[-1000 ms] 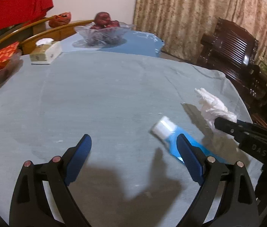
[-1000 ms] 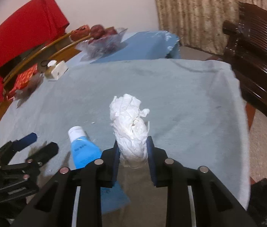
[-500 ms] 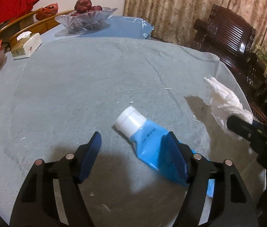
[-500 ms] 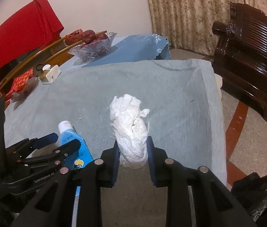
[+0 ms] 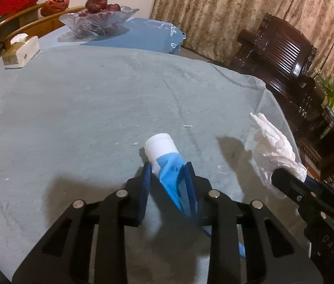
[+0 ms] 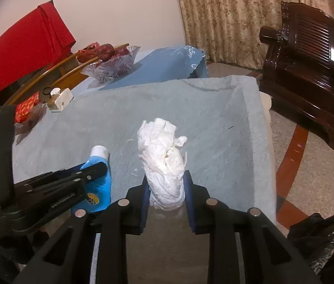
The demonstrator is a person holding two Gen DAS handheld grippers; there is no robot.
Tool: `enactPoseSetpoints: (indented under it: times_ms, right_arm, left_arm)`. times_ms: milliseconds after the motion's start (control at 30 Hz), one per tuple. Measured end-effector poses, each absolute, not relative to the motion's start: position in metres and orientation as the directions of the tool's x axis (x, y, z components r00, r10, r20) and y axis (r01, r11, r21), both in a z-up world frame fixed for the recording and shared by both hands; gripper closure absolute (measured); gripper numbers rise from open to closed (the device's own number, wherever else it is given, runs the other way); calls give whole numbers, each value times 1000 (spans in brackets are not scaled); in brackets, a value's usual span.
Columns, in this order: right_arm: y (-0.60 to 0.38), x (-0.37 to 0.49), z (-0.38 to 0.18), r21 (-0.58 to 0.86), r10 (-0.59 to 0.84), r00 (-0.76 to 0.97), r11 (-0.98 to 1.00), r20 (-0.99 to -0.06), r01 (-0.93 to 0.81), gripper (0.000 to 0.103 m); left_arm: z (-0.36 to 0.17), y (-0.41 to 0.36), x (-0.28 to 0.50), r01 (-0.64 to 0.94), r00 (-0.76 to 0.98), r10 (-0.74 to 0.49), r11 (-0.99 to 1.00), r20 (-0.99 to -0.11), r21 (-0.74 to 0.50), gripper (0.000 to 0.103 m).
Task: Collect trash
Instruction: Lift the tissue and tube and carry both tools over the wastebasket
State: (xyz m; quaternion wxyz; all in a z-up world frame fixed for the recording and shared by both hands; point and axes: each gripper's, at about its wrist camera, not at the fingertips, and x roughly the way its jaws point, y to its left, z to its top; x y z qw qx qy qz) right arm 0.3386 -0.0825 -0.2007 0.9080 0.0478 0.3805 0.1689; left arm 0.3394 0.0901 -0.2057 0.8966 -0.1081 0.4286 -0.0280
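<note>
My left gripper (image 5: 168, 172) is shut on a blue tube with a white cap (image 5: 167, 163), held just above the grey-blue tablecloth (image 5: 84, 108); the tube also shows in the right wrist view (image 6: 99, 177). My right gripper (image 6: 165, 184) is shut on a crumpled white tissue (image 6: 164, 158) and holds it above the table's near right edge. The tissue also shows in the left wrist view (image 5: 273, 149), to the right of the tube. A black trash bag (image 6: 327, 236) lies on the floor at the lower right.
A glass fruit bowl (image 5: 98, 21) stands at the far side on a blue cloth. A tissue box (image 5: 21, 51) and a red packet (image 6: 26, 108) sit at the far left. A dark wooden chair (image 6: 309, 54) stands to the right. Small white scraps (image 5: 187, 126) lie on the cloth.
My left gripper moved right onto the blue tube and closed on it. My right gripper, still holding the tissue, pulled back toward the table's right edge.
</note>
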Motion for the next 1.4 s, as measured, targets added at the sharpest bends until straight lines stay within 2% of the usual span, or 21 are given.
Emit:
enactPoseSetpoints:
  times_ms: [167, 333, 733, 900, 1400]
  right_arm:
    - [-92, 339, -198, 220, 336, 663, 942, -669, -254, 76]
    - [-96, 340, -199, 226, 328, 662, 945, -674, -238, 76]
    - [-100, 324, -183, 242, 343, 680, 939, -648, -243, 76]
    - [-96, 312, -178, 246, 355, 678, 935, -644, -257, 76]
    - [-86, 277, -158, 231, 370, 687, 929, -625, -289, 76]
  left_arm:
    - [-209, 77, 342, -21, 625, -153, 977, -766, -212, 72]
    - [-209, 68, 345, -15, 624, -109, 988, -773, -151, 73]
    - [-192, 82, 315, -13, 647, -130, 983, -751, -182, 76]
    - [-178, 84, 297, 5, 664, -131, 985, -736, -170, 81]
    - [-146, 84, 258, 38, 707, -162, 981, -688, -192, 84]
